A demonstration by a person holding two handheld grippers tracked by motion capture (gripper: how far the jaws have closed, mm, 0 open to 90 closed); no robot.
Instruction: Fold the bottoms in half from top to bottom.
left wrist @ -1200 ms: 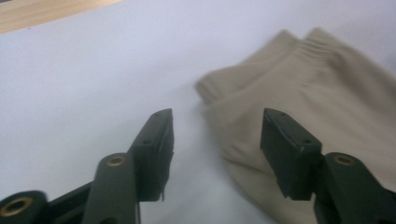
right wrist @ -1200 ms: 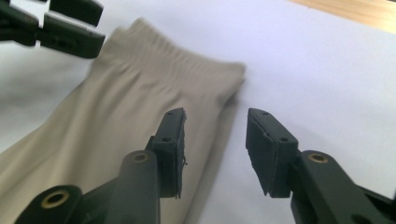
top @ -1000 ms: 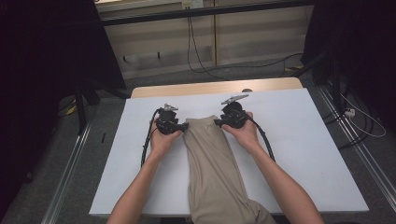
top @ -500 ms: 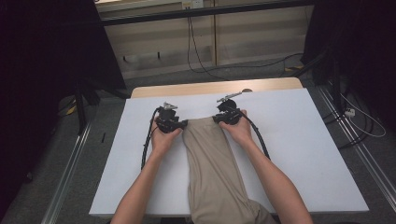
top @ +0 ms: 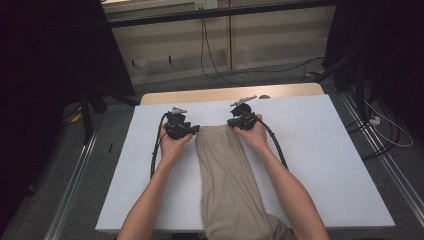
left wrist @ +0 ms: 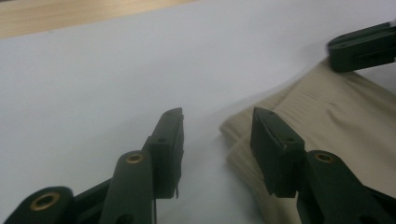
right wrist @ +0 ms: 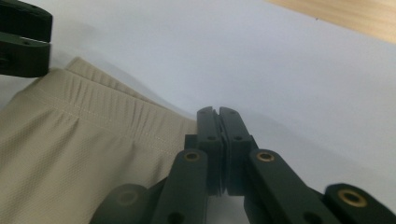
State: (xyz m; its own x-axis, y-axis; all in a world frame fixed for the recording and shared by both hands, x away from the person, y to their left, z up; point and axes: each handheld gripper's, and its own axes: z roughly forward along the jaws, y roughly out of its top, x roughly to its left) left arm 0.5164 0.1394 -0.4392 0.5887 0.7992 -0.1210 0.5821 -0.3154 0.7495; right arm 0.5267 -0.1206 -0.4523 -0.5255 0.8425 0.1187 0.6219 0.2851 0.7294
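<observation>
Left tool [left wrist: 217, 135] wide at beige garment [top: 227, 175] corner (waistband); right tool [right wrist: 218, 116] pinched together beside it.

No lettering, label, brand mark, number or sign can be read anywhere in these views. The beige garment [top: 227, 180] lying on the white bench [top: 320, 165] carries no visible tag or print, and its ribbed waistband, seen close in both gripper views, is plain. The black jaws of the left claw [left wrist: 215, 135] and the right claw [right wrist: 218, 121] show brass-coloured rivets and screw holes but no markings. The pale wall panels and cables behind the bench are unmarked too.
</observation>
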